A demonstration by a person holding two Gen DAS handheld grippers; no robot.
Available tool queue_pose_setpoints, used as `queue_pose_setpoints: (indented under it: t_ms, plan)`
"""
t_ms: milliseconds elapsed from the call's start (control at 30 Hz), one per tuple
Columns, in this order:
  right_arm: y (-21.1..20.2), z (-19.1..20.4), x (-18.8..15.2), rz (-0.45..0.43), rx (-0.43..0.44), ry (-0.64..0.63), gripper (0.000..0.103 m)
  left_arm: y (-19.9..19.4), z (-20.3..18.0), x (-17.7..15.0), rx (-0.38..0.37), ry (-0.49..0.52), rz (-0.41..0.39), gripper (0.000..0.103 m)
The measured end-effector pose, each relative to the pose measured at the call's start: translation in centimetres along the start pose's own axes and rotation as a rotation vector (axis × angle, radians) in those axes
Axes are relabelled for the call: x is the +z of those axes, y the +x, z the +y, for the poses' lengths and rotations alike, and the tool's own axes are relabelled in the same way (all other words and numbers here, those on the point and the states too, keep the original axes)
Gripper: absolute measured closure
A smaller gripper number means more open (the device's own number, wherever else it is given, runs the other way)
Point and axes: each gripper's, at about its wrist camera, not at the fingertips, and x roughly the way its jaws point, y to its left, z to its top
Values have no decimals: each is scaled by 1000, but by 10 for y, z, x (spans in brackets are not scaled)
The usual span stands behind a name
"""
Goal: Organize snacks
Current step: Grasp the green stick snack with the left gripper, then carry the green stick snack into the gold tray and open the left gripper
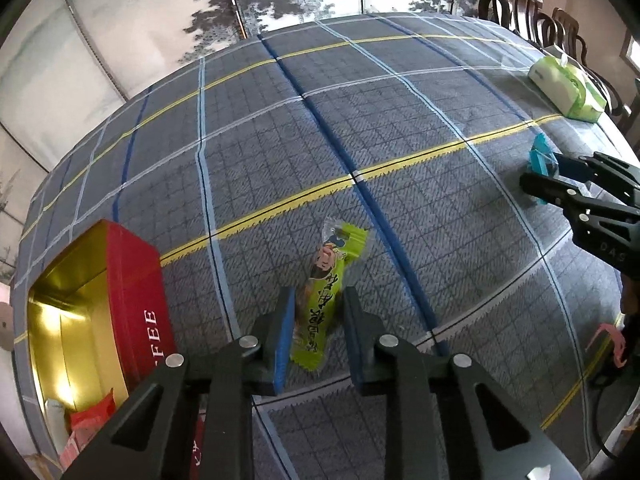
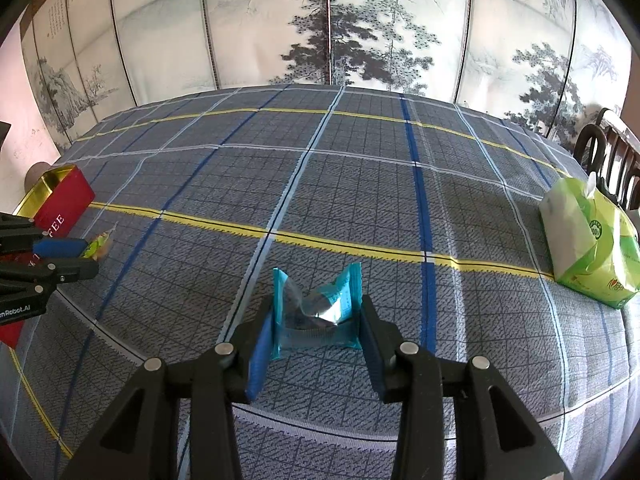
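Note:
A long green snack packet (image 1: 322,292) lies on the plaid tablecloth (image 1: 400,152), its near half between the blue pads of my left gripper (image 1: 318,304), which press its sides. A red tin box (image 1: 132,296) with a gold inside stands open to the left, with a red packet (image 1: 94,412) in it. In the right wrist view a teal snack packet (image 2: 316,316) buckles upward between the pads of my right gripper (image 2: 318,320), squeezed on both sides. The right gripper with the teal packet (image 1: 542,156) also shows at the left wrist view's right edge.
A green tissue pack (image 2: 588,244) lies at the table's right edge, also seen in the left wrist view (image 1: 568,88). Dark wooden chairs (image 1: 532,20) stand behind it. A painted folding screen (image 2: 328,28) runs along the table's far side. The red tin (image 2: 60,200) appears far left in the right view.

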Motion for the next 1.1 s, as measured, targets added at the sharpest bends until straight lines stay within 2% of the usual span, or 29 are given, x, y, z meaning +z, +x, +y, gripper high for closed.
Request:
queue_pose_setpoints:
  t_ms: [433, 700, 900, 1100]
  plan:
    - [1, 4, 1, 2, -20, -18, 63, -17, 7, -11, 16, -72, -4, 84]
    - [0, 4, 0, 2, -24, -22, 63, -49, 18, -11, 24, -135, -49, 84]
    - [1, 5, 0, 2, -24, -21, 63, -89, 40, -13, 25, -201, -119, 84]
    - [0, 5, 0, 2, -24, -22, 63, -116, 88, -19, 109, -292, -159, 84]
